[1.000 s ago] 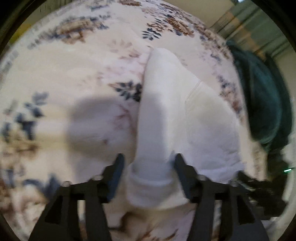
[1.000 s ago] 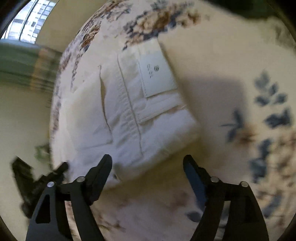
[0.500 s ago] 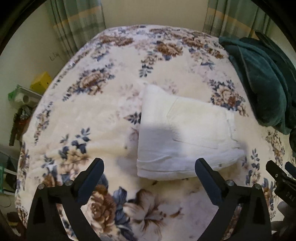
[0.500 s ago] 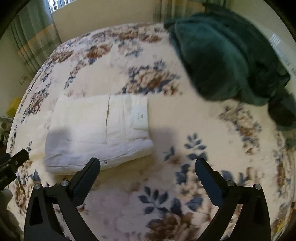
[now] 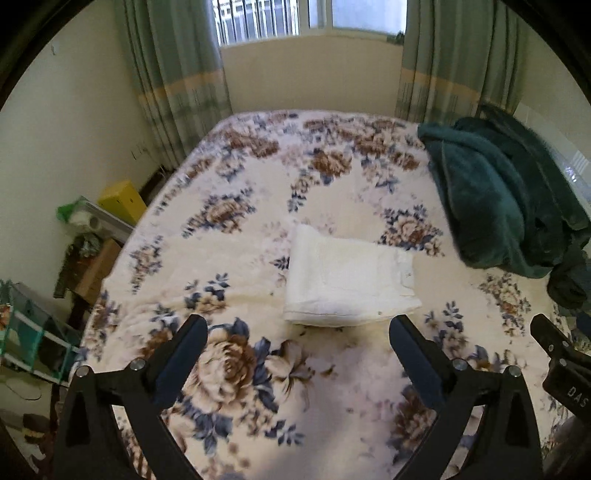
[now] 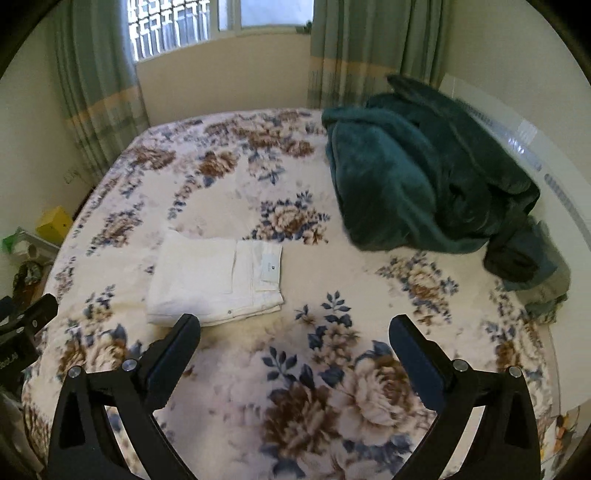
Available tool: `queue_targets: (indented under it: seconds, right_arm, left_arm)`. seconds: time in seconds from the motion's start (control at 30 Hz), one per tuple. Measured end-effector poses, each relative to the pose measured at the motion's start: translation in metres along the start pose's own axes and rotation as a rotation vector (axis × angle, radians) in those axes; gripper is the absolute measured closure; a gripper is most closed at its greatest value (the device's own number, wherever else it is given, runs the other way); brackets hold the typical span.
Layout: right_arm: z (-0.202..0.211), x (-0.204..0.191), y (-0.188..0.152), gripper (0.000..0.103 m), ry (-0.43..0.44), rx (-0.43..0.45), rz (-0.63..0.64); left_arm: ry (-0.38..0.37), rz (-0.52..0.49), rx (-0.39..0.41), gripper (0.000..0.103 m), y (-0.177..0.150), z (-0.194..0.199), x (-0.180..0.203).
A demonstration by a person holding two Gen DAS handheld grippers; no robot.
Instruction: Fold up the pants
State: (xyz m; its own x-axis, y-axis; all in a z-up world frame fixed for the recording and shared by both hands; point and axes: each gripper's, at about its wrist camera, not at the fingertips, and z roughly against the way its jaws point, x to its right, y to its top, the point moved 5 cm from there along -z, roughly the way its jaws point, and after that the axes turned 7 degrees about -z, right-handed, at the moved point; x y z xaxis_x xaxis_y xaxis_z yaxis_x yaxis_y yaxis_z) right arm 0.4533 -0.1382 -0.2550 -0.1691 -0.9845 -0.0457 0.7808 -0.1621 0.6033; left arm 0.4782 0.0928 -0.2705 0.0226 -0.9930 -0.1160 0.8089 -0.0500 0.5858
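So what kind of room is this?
Most likely a bedroom: a bed with a flowery cover, long curtains beside a window, and white folded pants lying on the bed.

The label print on the pants is reading too small, and the bed is running off the bottom edge.

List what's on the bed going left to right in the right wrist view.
White folded pants → green blanket heaped at the bed's right side. Both lie on the floral bedspread; the right gripper hangs in front, jaws open.
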Motion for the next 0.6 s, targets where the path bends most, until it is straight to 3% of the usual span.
queue_targets:
  seconds: [0.33, 0.6]
  right_arm:
    - [0.213, 0.025, -0.018, 0.0, 0.046, 0.138, 0.057]
    - [0.33, 0.04, -0.03, 0.0, 0.036, 0.22, 0.05]
  left_arm:
    - [0.034, 0.023, 0.092, 0.002, -0.025, 0.165, 0.004]
    - [0.018, 0.067, 0.127, 0.002, -0.042, 0.236, -0.007]
